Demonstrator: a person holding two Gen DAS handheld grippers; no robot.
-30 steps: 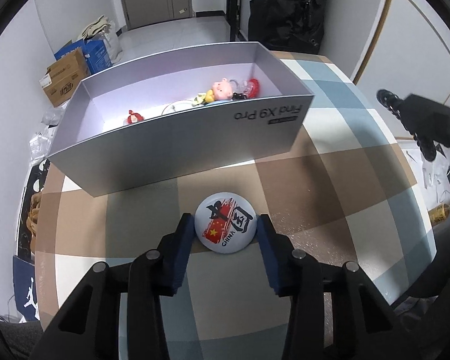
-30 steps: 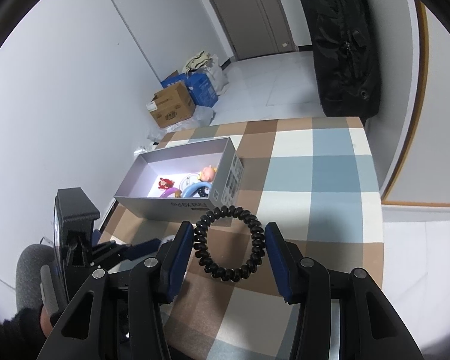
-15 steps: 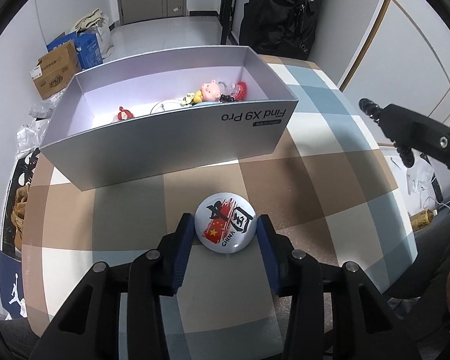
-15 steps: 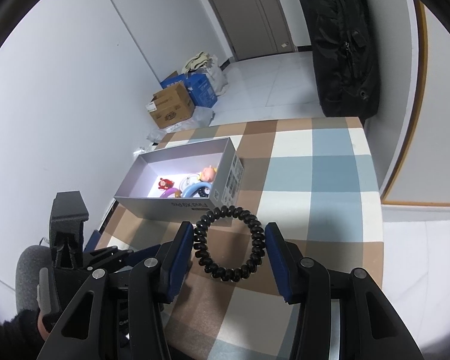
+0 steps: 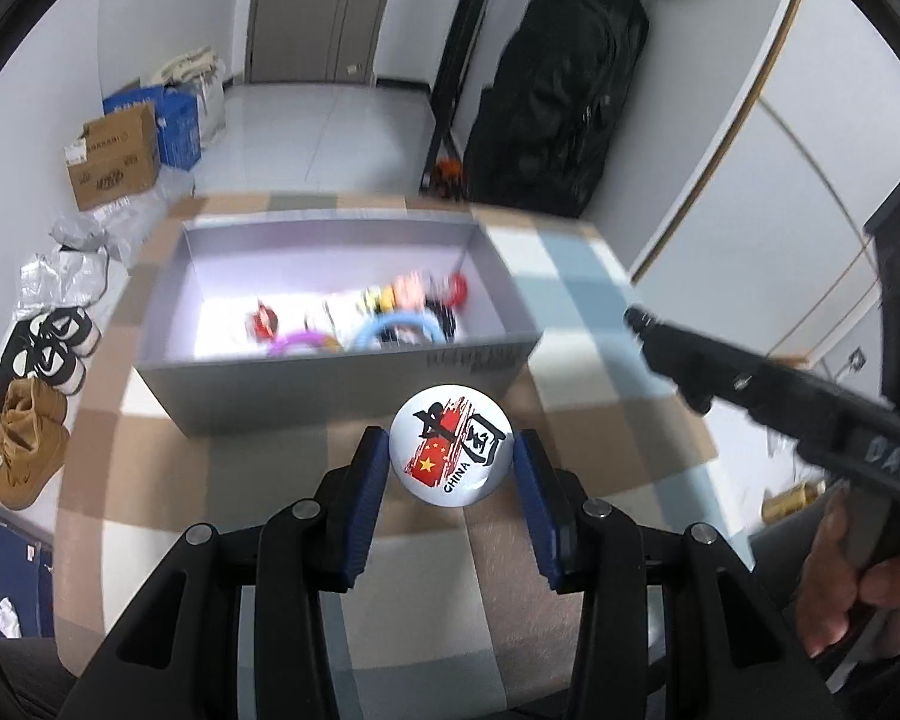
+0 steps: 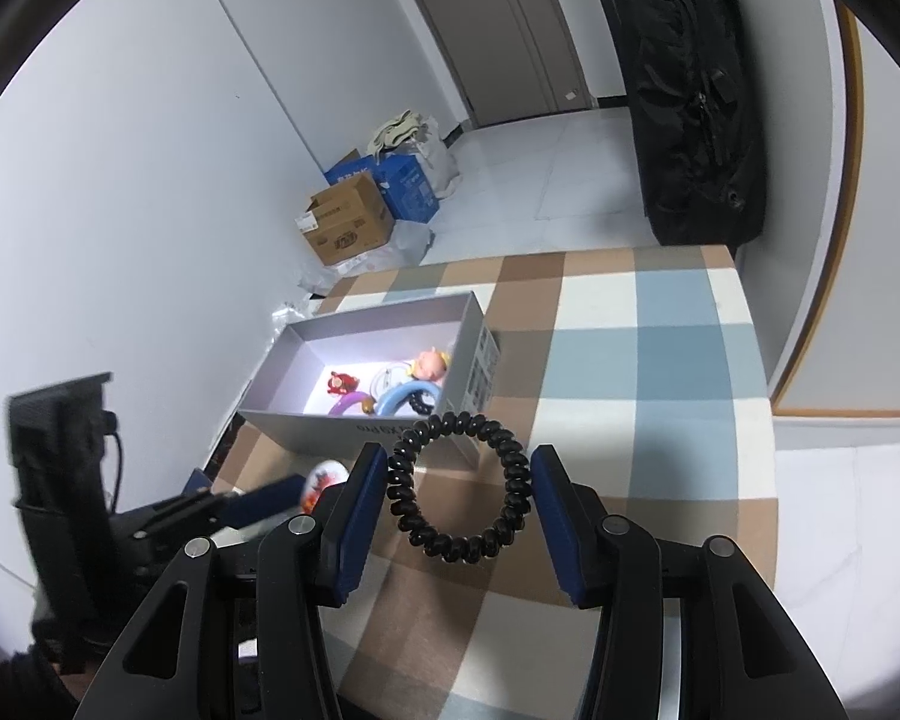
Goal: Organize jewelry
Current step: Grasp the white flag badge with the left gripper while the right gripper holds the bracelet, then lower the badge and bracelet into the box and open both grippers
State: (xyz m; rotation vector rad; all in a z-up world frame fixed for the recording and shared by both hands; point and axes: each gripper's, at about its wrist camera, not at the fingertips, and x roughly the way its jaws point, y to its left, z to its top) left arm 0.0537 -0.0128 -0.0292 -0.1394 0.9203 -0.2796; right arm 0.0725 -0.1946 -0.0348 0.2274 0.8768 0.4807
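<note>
My left gripper [image 5: 450,468] is shut on a round white badge [image 5: 452,443] printed with a red flag and the word CHINA, held above the checked tablecloth. It hangs just in front of the grey box [image 5: 342,378]. My right gripper [image 6: 459,492] is shut on a black spiral hair tie [image 6: 459,487], also in the air near the grey box [image 6: 288,420]. Inside the box lie a pink pig figure [image 6: 431,365], a red charm [image 6: 341,383], a blue ring [image 6: 403,397] and a purple ring [image 6: 347,403]. The left gripper [image 6: 252,501] and the badge [image 6: 323,477] show at the lower left of the right wrist view.
The checked cloth [image 6: 618,360] covers the table, whose far edge lies beyond the box. A black bag [image 5: 558,102] leans on the wall behind. Cardboard boxes [image 5: 114,156] and shoes [image 5: 60,348] sit on the floor to the left. A hand [image 5: 840,594] holds the right gripper's handle.
My left gripper has risen and tilted with the badge, so the box now looks lower and its inside shows more. The right gripper with the hair tie has stayed still.
</note>
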